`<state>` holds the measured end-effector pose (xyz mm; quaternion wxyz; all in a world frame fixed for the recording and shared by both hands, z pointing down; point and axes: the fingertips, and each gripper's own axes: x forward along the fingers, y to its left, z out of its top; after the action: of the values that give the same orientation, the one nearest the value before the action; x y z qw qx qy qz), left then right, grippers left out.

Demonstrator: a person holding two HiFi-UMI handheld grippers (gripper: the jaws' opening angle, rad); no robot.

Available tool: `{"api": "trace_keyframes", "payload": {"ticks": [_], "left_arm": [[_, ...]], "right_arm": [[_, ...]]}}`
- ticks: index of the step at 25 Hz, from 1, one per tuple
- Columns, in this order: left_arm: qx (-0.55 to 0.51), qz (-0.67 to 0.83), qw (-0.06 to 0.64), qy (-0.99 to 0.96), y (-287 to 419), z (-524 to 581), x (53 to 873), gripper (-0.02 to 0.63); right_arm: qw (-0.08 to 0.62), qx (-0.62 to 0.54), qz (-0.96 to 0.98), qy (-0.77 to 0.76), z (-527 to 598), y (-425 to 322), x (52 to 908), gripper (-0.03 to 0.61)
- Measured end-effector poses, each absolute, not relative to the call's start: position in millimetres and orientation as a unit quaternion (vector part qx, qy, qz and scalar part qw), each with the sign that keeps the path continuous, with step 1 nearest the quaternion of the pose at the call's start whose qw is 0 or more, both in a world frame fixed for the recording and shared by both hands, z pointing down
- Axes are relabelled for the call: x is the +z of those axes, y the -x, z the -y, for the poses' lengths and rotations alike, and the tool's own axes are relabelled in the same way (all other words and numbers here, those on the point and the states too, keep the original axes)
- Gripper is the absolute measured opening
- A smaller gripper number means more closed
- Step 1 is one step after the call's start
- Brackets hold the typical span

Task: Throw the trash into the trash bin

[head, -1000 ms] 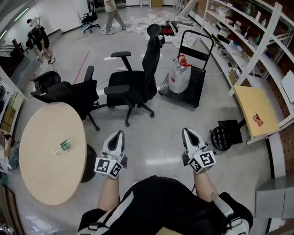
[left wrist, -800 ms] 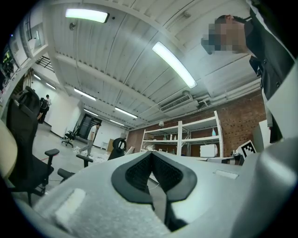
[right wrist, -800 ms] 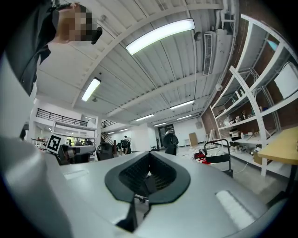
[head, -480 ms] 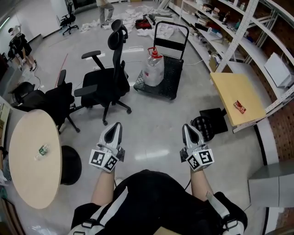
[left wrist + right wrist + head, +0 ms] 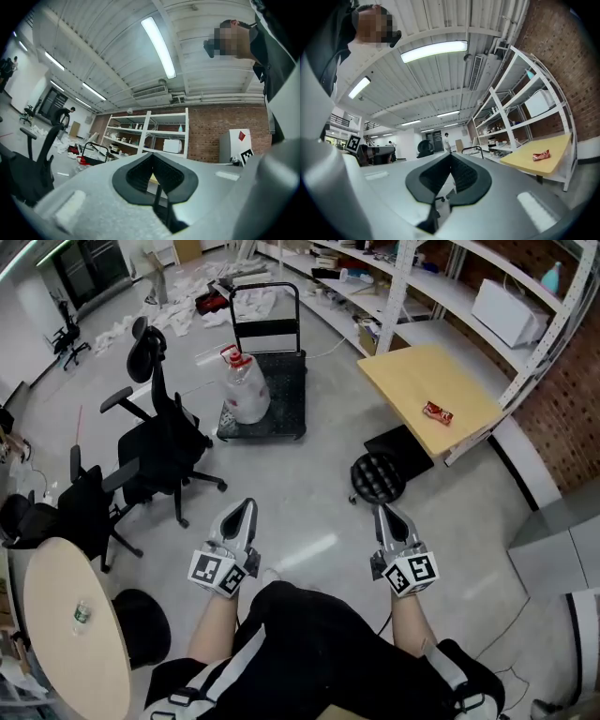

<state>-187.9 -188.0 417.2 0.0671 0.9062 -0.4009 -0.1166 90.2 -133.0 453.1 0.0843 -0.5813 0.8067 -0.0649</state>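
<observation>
A red crumpled wrapper (image 5: 438,412) lies on the tilted yellow tabletop (image 5: 412,381) at the upper right; in the right gripper view the wrapper (image 5: 541,155) sits on that same tabletop (image 5: 529,164). A round black mesh bin (image 5: 376,476) stands on the floor by the table's near corner. My left gripper (image 5: 245,513) and right gripper (image 5: 385,515) are held level in front of the person's body, both shut and empty. The right gripper points just right of the bin. Both gripper views show closed jaws: left gripper (image 5: 153,157), right gripper (image 5: 451,157).
A black cart (image 5: 267,390) with a water jug (image 5: 242,390) stands ahead on the left. Two black office chairs (image 5: 159,451) and a round table (image 5: 66,634) with a small bottle (image 5: 82,612) are further left. Shelving (image 5: 450,287) lines the right wall, and a grey cabinet (image 5: 553,535) stands at right.
The view has swung to the right: the round table slid off to the left, while the yellow tabletop, wrapper and mesh bin came toward the centre. Both grippers swung along, still shut.
</observation>
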Motion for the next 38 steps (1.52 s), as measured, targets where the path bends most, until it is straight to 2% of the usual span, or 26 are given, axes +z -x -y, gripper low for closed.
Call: {"api": "trace_keyframes", "payload": {"ticks": [15,27,38], "left_arm": [[-0.109,0.239,0.074,-0.962,11.6,289.0,407.5,0.003],[-0.089,0.198,0.083,-0.973,-52.2,405.5,402.6,0.003],[-0.092,0.153,0.082,-0.981,-94.3,472.6,419.4,0.002]], "right_arm": [[0.083,-0.033,-0.699,0.709,147.0,-227.2,445.7,0.006],[0.087,-0.040,-0.678,0.729,250.3,-278.4,442.8,0.006],[0.076,-0.041,-0.691,0.718,344.9,-279.0,449.8,0.006]]}}
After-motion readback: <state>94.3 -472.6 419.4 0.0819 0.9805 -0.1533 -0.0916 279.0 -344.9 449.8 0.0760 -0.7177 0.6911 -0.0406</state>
